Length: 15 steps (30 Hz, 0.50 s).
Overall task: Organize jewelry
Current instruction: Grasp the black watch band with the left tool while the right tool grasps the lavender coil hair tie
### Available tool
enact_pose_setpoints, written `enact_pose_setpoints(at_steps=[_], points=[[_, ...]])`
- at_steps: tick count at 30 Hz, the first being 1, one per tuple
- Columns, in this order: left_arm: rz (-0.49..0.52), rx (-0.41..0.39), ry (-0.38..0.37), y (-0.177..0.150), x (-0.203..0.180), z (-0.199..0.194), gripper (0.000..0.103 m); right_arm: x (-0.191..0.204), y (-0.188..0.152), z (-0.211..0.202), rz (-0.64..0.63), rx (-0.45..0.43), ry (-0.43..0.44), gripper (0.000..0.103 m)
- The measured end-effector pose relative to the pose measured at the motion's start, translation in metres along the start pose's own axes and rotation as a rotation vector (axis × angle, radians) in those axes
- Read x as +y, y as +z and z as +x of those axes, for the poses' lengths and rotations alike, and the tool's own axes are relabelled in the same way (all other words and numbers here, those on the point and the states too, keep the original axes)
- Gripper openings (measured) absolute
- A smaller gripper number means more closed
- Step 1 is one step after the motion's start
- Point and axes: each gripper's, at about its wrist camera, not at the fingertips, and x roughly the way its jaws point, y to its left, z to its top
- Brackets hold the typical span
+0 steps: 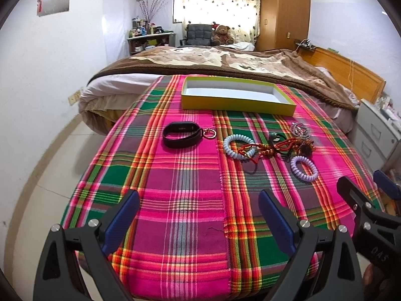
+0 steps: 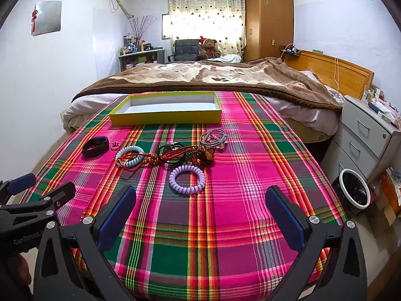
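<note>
1. This is a bedroom in a home.
2. A big bed with a brown blanket lies far ahead of the claw.
3. A teddy bear sits past it.
4. A wooden wardrobe stands ahead, right.

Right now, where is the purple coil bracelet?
The purple coil bracelet lies on the plaid cloth, nearest the right gripper, just in front of the tangled red cords.

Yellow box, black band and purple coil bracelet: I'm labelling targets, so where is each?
Yellow box (image 2: pixel 165 120): right wrist view, front wall.
Black band (image 1: pixel 179 144): left wrist view, near side of the strap.
Purple coil bracelet (image 2: pixel 174 182): right wrist view, left side of the coil.
</note>
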Motion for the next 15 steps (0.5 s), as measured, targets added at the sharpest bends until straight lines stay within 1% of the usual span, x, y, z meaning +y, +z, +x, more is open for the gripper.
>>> enact_pose_setpoints(at_steps=[5, 7, 9, 12, 13, 14, 15], points=[[-0.003, -0.011, -0.018, 0.005, 0.014, 0.007, 0.097, -0.014, 0.001, 0.011, 0.028, 0.002, 0.001, 0.103], [0.005, -0.007, -0.044, 0.006, 0.019, 0.01, 0.097, -0.017, 0.002, 0.017, 0.027, 0.003, 0.007, 0.103], [0.024, 0.018, -0.078, 0.009, 0.023, 0.017, 0.096, -0.018, 0.003, 0.023, 0.011, 0.006, 0.01, 0.103], [0.035, 0.067, -0.118, 0.011, 0.028, 0.029, 0.085, -0.017, 0.005, 0.035, -0.014, 0.021, 0.027, 0.102], [0.026, 0.087, -0.129, 0.013, 0.031, 0.034, 0.082, -0.016, 0.006, 0.039, -0.02, 0.035, 0.035, 0.098], [0.023, 0.099, -0.126, 0.015, 0.033, 0.038, 0.081, -0.015, 0.007, 0.046, -0.029, 0.056, 0.047, 0.092], [0.019, 0.102, -0.129, 0.016, 0.036, 0.04, 0.081, -0.014, 0.007, 0.05, -0.038, 0.068, 0.053, 0.08]])
